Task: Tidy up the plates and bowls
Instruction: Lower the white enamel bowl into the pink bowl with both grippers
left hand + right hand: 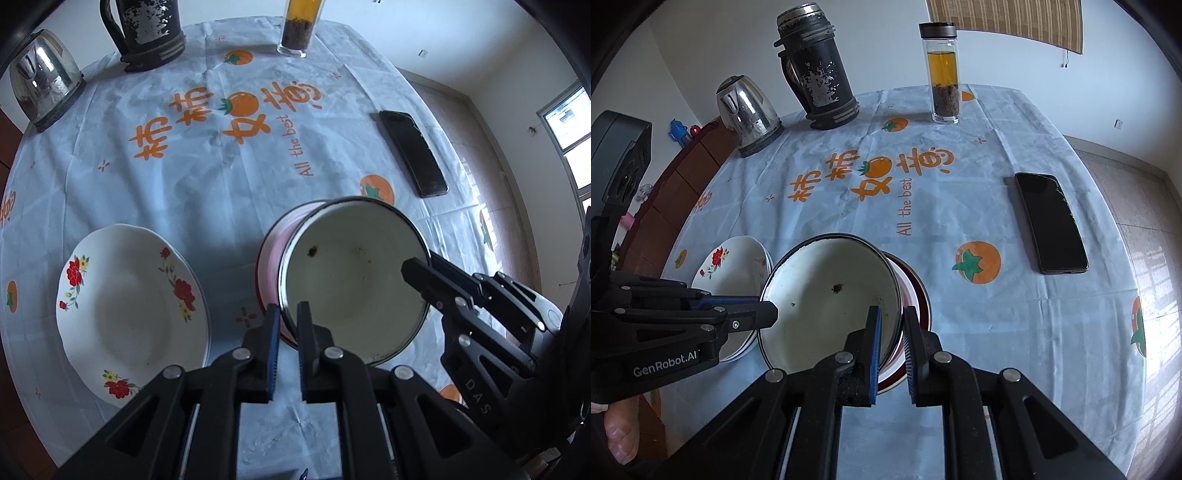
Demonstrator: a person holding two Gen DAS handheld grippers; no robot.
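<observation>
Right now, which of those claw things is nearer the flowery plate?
The left gripper. It grips the enamel bowl's rim on the side beside the floral plate; the right gripper grips the bowl's far rim.

Left gripper (287, 328): matte black linkage arms, silver round pivot screws, blue ribbed pads on jaws; white "GenRobot.AI" lettering along side. Right gripper (892, 328): same build, "DAS" on side. Bare-skinned thumb (622, 435) at lower left.
</observation>
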